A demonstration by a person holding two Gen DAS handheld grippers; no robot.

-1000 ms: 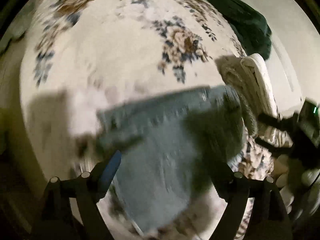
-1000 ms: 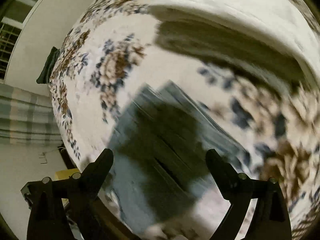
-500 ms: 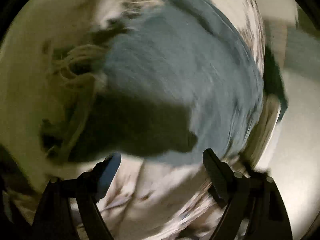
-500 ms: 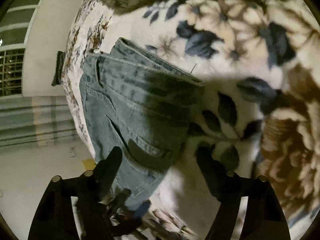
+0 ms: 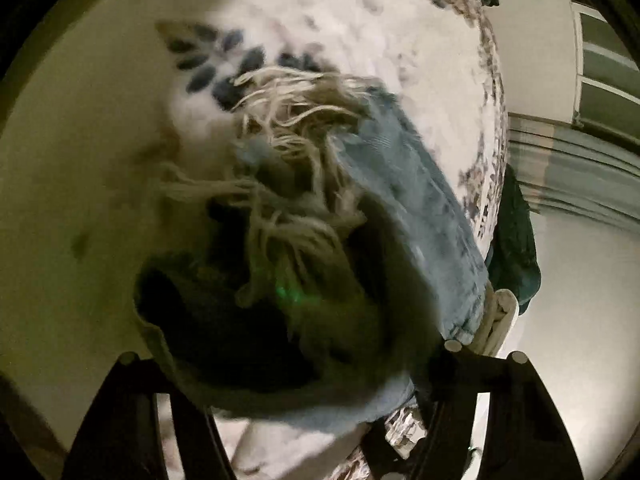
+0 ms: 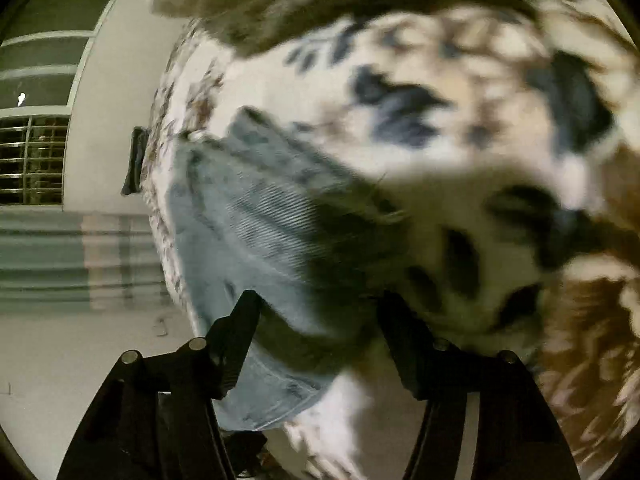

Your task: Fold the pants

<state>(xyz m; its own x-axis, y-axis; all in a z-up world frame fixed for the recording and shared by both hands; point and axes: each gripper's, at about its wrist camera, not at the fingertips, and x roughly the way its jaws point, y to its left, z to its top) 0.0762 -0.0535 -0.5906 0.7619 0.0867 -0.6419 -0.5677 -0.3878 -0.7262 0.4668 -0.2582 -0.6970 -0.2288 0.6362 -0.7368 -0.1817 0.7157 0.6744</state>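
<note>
Folded blue jeans (image 5: 424, 200) lie on a cream floral rug (image 5: 360, 24), close to its fringed edge (image 5: 288, 168). In the left wrist view the frame is blurred; my left gripper (image 5: 296, 364) sits low over the jeans' near end, its jaws apart, the fingertips lost in shadow. In the right wrist view the jeans (image 6: 248, 232) lie at the left on the rug (image 6: 460, 120). My right gripper (image 6: 316, 316) is open, with its left finger (image 6: 240, 328) over the denim's edge and the right finger over the rug.
A dark green cloth (image 5: 516, 248) lies beyond the rug's edge on the pale floor (image 5: 580, 320). A white woven piece (image 5: 500, 316) sits by the jeans' corner. A folded-up rug edge (image 6: 360, 4) rises at the back. A wall with a grated window (image 6: 32, 160) stands at the left.
Both grippers have dropped closer to the jeans and rug. The left view has swung towards the fringe; the right gripper's left finger now overlaps the denim.
</note>
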